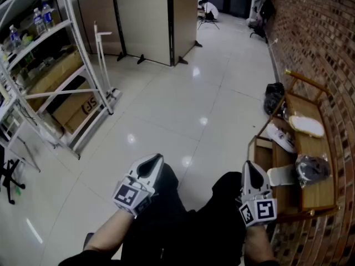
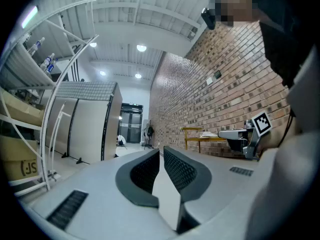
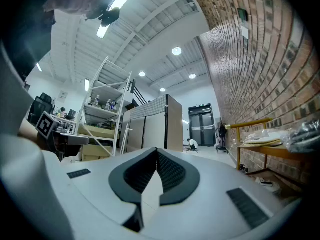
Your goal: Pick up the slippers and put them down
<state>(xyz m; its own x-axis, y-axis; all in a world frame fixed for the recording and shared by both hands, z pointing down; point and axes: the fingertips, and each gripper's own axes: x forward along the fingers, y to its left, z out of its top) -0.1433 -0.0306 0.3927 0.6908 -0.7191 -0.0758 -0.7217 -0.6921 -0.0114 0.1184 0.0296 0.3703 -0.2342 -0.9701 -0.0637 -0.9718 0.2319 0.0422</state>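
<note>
Both tools sit low in the head view, clenched and empty. The left tool [image 1: 153, 162] is above the person's left leg and the right tool [image 1: 250, 169] above the right, and each points ahead over the pale tiled floor [image 1: 166, 110]. To the right, against the brick wall [image 1: 316, 32], stands a wooden rack [image 1: 324, 190]. A cream slipper [image 1: 306, 125] lies flat on its top board, a long pale oval with a slightly glossy surface, well apart from both tools. On a lower board lies a white shoe-like thing [image 1: 280, 137] with dark marks; I cannot tell whether it is the second slipper. Nearer the person on the top board is a dark bundle [image 1: 312, 169] in clear wrap. A black bag [image 1: 273, 97] sits on the floor beyond the rack, and metal shelving [image 1: 66, 65] lines the left side.

The left gripper view shows its ribbed jaws drawn together with only a thin slit between them and nothing in it. The rack runs along the brick wall beyond, and the right tool shows at the right edge.

The right gripper view shows that tool's jaws meeting at their tips, with nothing held. The cream slipper lies on the rack's top board off to the right, with the dark bundle nearer the camera.
</note>
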